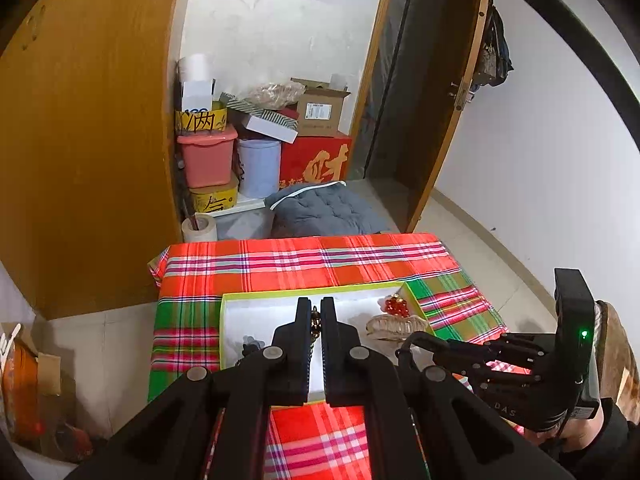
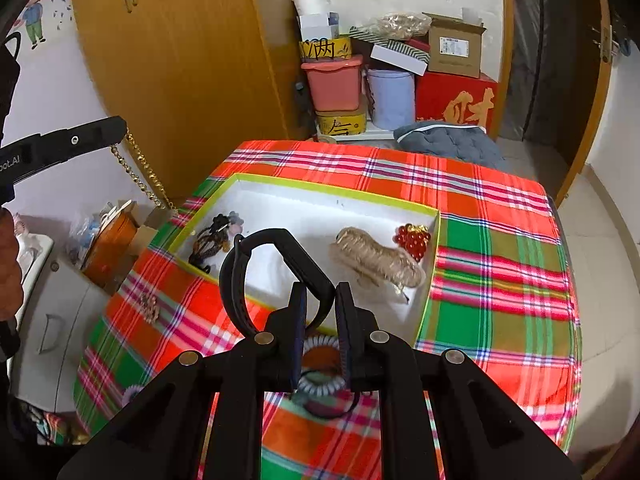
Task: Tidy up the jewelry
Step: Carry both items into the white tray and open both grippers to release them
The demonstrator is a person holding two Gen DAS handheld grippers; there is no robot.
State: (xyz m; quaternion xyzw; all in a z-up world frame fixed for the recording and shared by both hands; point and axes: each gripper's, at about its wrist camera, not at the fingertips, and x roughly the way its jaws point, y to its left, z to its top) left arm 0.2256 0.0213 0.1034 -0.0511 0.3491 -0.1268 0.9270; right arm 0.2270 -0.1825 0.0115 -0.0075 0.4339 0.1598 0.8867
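A white box with a lime-green rim [image 2: 236, 179] [image 1: 256, 295] sits on the plaid cloth. It holds a dark hair ornament [image 2: 214, 240], a beige woven clip [image 2: 376, 260] and a red bead cluster [image 2: 414, 239] [image 1: 397, 306]. My left gripper [image 1: 315, 308] is shut on a gold chain [image 2: 142, 164], which hangs down at the box's left in the right wrist view. My right gripper [image 2: 320, 292] is shut on a black band [image 2: 276, 240] and holds it over the box's near edge.
A spiral hair tie [image 2: 322, 384] and a small brooch [image 2: 148, 306] lie on the plaid cloth [image 2: 500, 240] in front of the box. Stacked boxes and tubs [image 2: 360, 80] stand behind the table beside a wooden wardrobe [image 2: 180, 60]. A grey cushion [image 2: 448, 140] lies at the far edge.
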